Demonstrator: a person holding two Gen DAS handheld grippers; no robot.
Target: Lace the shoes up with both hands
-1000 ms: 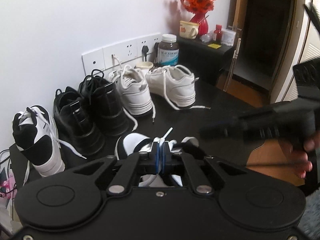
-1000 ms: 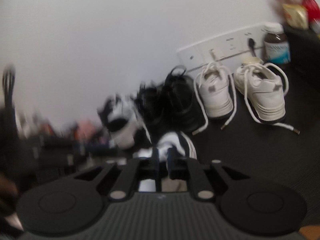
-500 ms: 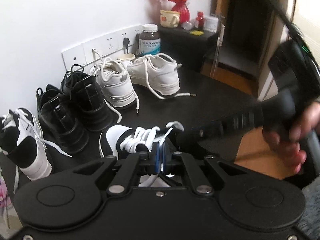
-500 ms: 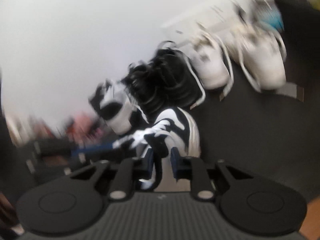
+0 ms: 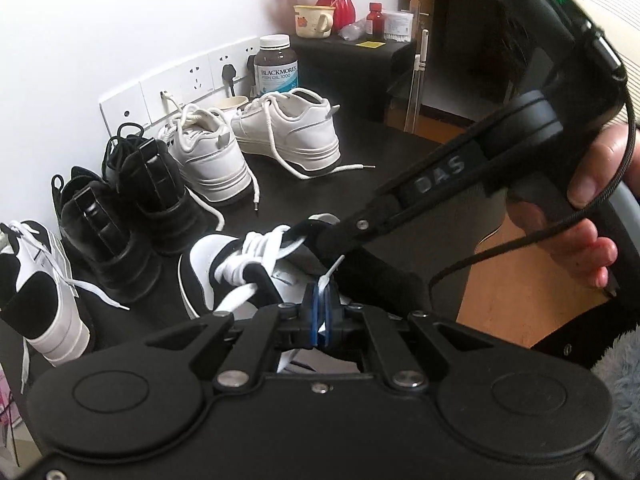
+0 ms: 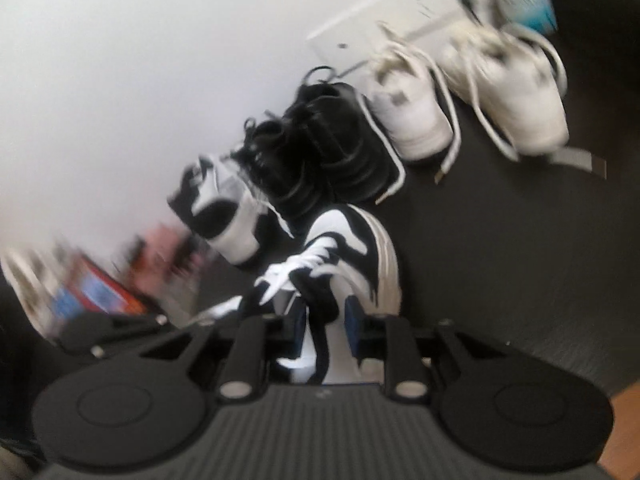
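- Pinching the white lace end (image 5: pixel 329 276), left claw (image 5: pixel 320 312) is clamped tight on it; tip sticks up past the blue pads, prob. held that way so it can be fed to an eyelet.
- Black-and-white sneaker (image 5: pixel 240 264) sits on the dark bench (image 5: pixel 400 160), near edge, just beyond both claws, toe pointing far-left; laces bunched over the tongue.
- Right claw (image 6: pixel 326 320) comes in from the right in the left-wrist view, tips at the lace bunch. Jaws partly apart & opening; in its own blurred view the shoe's collar lies between them, but can't tell if pads touch it.
- Judgement: right side likely steadies or lifts a lace loop while left threads.
- Other shoes (white pair (image 5: pixel 256 140), black pair (image 5: pixel 120 200), 2nd b/w sneaker (image 5: pixel 36 280)) are lined up along the far wall, apart from the work.
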